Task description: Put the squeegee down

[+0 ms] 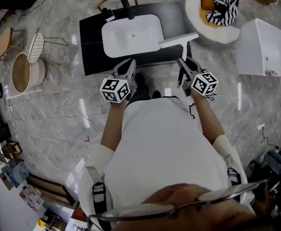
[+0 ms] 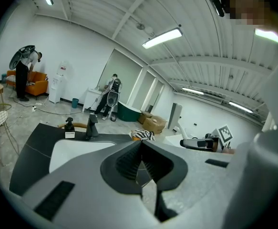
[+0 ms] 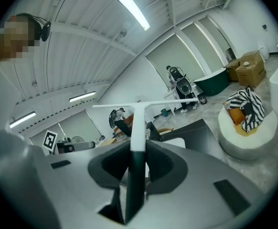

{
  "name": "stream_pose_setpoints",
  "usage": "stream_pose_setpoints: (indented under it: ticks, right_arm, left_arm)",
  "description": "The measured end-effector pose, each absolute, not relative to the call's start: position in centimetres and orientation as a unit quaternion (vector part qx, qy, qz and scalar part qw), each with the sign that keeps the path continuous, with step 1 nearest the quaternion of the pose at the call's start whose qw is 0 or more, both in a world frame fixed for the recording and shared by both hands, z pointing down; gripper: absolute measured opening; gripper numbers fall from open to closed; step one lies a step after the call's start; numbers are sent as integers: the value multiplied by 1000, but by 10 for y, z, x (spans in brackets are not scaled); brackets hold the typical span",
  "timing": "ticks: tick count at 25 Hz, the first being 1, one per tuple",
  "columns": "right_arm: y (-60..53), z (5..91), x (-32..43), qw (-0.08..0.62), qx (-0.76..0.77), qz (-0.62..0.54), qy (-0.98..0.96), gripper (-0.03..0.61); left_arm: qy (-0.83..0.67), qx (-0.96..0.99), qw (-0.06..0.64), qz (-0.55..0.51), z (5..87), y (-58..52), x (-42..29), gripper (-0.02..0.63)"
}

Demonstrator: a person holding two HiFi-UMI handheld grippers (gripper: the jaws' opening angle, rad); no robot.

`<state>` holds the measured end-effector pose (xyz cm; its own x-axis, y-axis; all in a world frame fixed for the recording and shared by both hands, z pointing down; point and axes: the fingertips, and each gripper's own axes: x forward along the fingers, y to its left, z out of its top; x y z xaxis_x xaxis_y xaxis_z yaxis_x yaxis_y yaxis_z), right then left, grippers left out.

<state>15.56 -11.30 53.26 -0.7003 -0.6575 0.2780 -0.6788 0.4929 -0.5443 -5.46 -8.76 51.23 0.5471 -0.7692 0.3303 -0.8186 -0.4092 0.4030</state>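
At the black counter (image 1: pixel 89 42), the left gripper (image 1: pixel 129 65) has its fingers shut together, holding nothing. Past the white sink (image 1: pixel 130 35), the right gripper (image 1: pixel 184 66) squeezes the squeegee (image 1: pixel 179 40) by its dark handle, up in the air. I think it must come down onto a flat spot, then the fingers let go. It is a white T shape.

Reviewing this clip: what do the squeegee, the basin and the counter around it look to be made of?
Squeegee: likely plastic, with a matte white blade bar and upper shaft and a black lower grip.
Basin: smooth, uniform white with rounded edges, probably ceramic or cast resin.
Counter: flat matte black slab with a faint pale line across it, possibly stone or laminate.
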Motion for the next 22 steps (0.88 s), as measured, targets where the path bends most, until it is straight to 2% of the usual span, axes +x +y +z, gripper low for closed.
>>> stream_pose_setpoints:
  ticks: [22]
  right_arm:
    - [-199,551,124,25,472,339,-814,98]
  left_arm:
    - [-383,873,293,72,542,-203,-95,5]
